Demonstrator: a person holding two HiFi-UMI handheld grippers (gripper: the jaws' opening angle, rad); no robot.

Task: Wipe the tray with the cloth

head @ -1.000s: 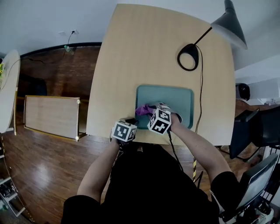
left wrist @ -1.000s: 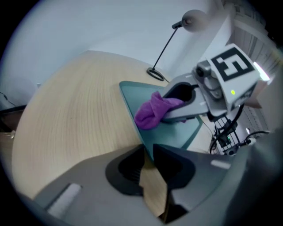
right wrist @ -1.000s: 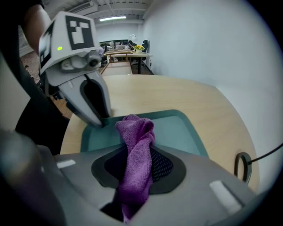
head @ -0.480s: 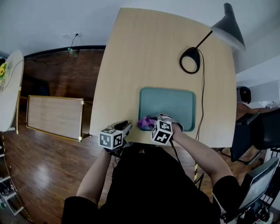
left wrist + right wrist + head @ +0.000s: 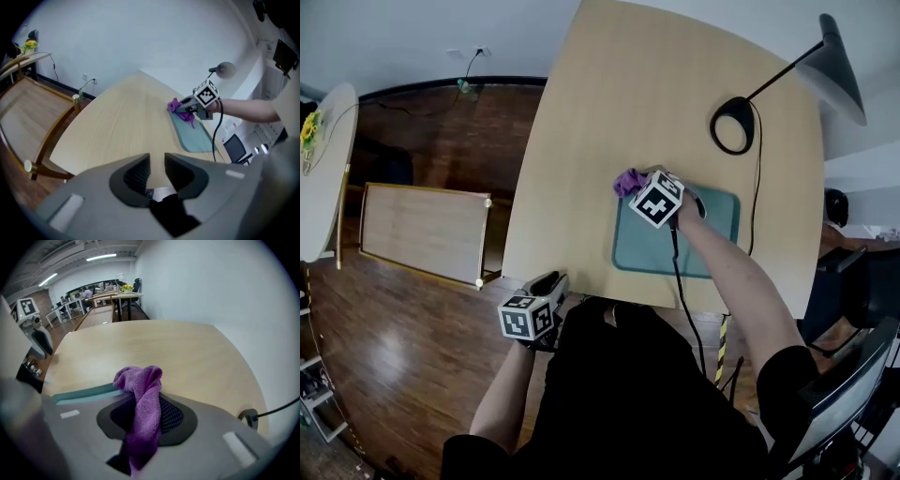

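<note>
The teal tray (image 5: 717,234) lies near the front right of the wooden table (image 5: 600,112). My right gripper (image 5: 635,185) is over the tray's far left corner, shut on the purple cloth (image 5: 627,179). In the right gripper view the cloth (image 5: 140,394) bunches up between the jaws, above the tray's rim (image 5: 84,393). My left gripper (image 5: 549,282) hangs off the table's near edge, left of the tray. Its jaws (image 5: 157,169) have just been opening and stand apart with nothing between them. From there the cloth (image 5: 182,110) and tray (image 5: 197,138) show far off.
A black desk lamp (image 5: 731,124) stands behind the tray, its cable (image 5: 757,187) running down past the tray's right side. A wooden frame (image 5: 422,239) lies on the floor to the left. A dark chair (image 5: 862,281) stands at the right.
My right gripper has carried the cloth from the tray's near left corner to its far left corner. My left gripper has drawn back from the tray, past the table's near edge.
</note>
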